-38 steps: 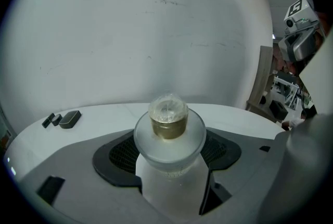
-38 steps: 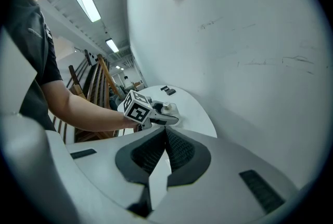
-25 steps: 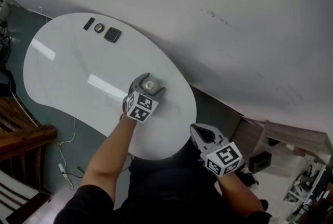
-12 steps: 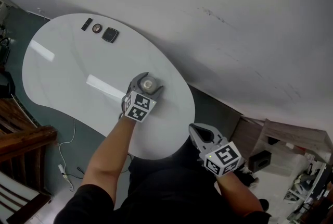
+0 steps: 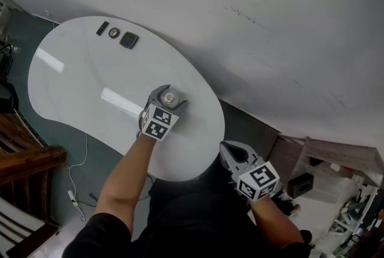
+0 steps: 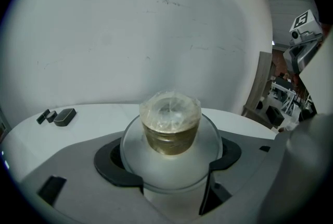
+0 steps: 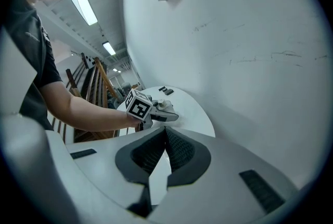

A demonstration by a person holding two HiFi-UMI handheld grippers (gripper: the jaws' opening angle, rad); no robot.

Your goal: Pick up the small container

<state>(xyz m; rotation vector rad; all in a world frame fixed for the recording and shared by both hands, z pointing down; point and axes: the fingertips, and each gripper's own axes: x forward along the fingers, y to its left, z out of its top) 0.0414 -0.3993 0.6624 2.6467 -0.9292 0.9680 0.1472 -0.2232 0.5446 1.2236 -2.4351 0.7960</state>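
Note:
The small container point(image 5: 171, 96) is a clear round jar with a gold-brown band and a wrinkled film over its top. It sits over the right part of the white oval table point(image 5: 78, 83). My left gripper point(image 5: 170, 95) is shut on the small container point(image 6: 170, 124), with both dark pads pressed against its wide lower body. I cannot tell whether it rests on the table or hangs just above it. My right gripper point(image 5: 237, 155) hovers off the table's near right edge, shut and holding nothing. The right gripper view shows its jaws point(image 7: 165, 132) met at the tip, with the left gripper point(image 7: 156, 111) beyond them.
Three small dark objects point(image 5: 129, 40) lie in a row at the table's far left edge, and the left gripper view shows them too point(image 6: 64, 116). A pale wall point(image 5: 270, 23) runs behind the table. A wooden chair point(image 5: 24, 155) stands at the near left, and cables lie on the floor.
Hardly anything differs. My left gripper stays round the small container at the same spot, and the right gripper has shifted only slightly.

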